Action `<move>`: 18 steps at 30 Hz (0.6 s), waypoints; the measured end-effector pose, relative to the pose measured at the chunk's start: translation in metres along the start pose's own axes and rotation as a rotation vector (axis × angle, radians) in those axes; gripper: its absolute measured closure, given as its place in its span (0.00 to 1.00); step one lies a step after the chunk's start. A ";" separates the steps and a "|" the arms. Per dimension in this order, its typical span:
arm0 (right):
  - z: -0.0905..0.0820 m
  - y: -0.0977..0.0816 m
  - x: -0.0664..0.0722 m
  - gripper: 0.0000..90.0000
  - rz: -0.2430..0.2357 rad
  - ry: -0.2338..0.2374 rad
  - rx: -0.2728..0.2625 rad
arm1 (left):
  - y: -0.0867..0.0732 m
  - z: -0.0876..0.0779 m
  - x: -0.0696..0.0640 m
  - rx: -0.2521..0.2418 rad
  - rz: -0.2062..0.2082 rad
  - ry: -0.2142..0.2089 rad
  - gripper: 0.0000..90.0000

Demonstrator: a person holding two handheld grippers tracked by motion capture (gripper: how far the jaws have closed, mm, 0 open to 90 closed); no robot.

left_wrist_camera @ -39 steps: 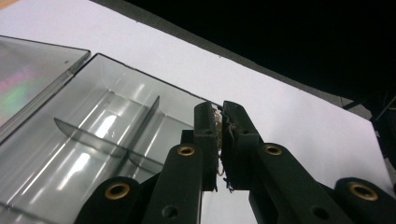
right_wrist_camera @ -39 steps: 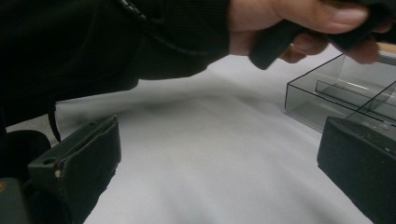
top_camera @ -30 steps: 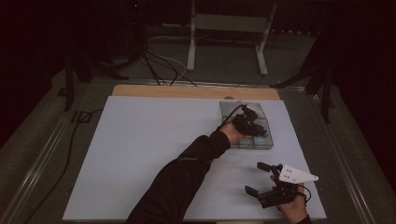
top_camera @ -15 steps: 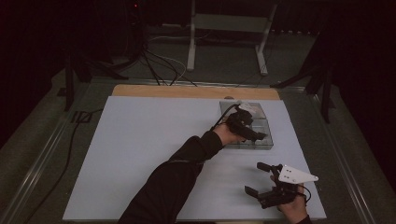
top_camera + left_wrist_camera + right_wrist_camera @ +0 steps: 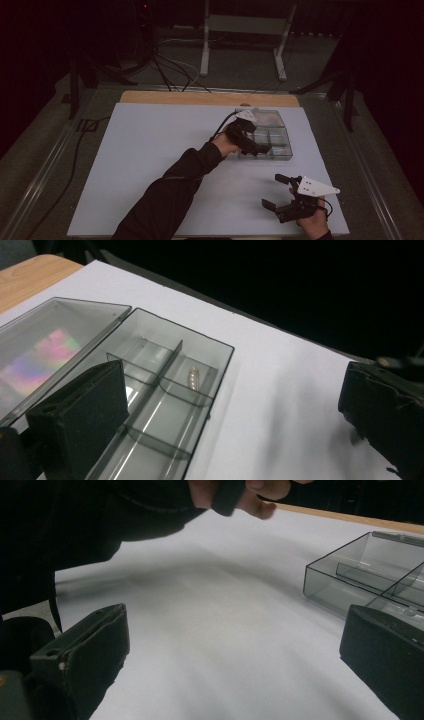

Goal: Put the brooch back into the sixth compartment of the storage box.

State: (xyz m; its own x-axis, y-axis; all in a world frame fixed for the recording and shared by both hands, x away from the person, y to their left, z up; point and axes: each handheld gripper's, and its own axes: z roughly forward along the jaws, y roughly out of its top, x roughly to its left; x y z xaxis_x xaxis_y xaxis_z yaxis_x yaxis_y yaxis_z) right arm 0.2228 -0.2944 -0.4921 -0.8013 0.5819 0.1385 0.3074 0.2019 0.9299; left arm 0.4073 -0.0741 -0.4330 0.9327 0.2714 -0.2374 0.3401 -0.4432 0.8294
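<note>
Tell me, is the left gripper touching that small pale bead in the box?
Apart. In the left gripper view the bead lies alone in its compartment, the left gripper open, jaws clear.

The high view looks forward and down from above the person's side, taking in the whole white sheet (image 5: 150, 165) from some way off. The left gripper view sits low and close over the clear box (image 5: 165, 390), facing its compartments. The right gripper view (lower still) skims the sheet and shares that box (image 5: 350, 580).
</note>
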 end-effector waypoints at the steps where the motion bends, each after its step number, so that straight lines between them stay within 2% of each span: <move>1: 0.000 0.000 0.000 0.00 0.003 0.000 0.002 | -0.002 -0.003 0.000 -0.001 0.008 0.004 0.01; 5: 0.001 0.000 0.000 0.00 0.004 0.000 0.001 | -0.007 -0.018 0.003 -0.006 0.003 -0.001 0.01; 11: 0.002 0.000 0.000 0.00 0.005 0.000 0.005 | -0.015 -0.041 0.008 -0.013 -0.004 0.020 0.01; 13: 0.003 0.000 0.000 0.00 0.004 0.000 0.010 | -0.018 -0.049 0.010 -0.018 -0.013 0.012 0.01; 18: 0.003 0.000 0.000 0.00 0.010 0.000 0.010 | -0.027 -0.069 0.009 -0.030 -0.012 0.016 0.01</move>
State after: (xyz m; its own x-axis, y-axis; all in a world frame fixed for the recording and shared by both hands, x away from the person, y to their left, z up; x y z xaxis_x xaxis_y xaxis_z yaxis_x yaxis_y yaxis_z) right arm 0.2246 -0.2924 -0.4934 -0.7984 0.5837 0.1476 0.3201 0.2039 0.9252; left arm 0.3985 -0.0006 -0.4227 0.9264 0.2903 -0.2397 0.3475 -0.4144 0.8412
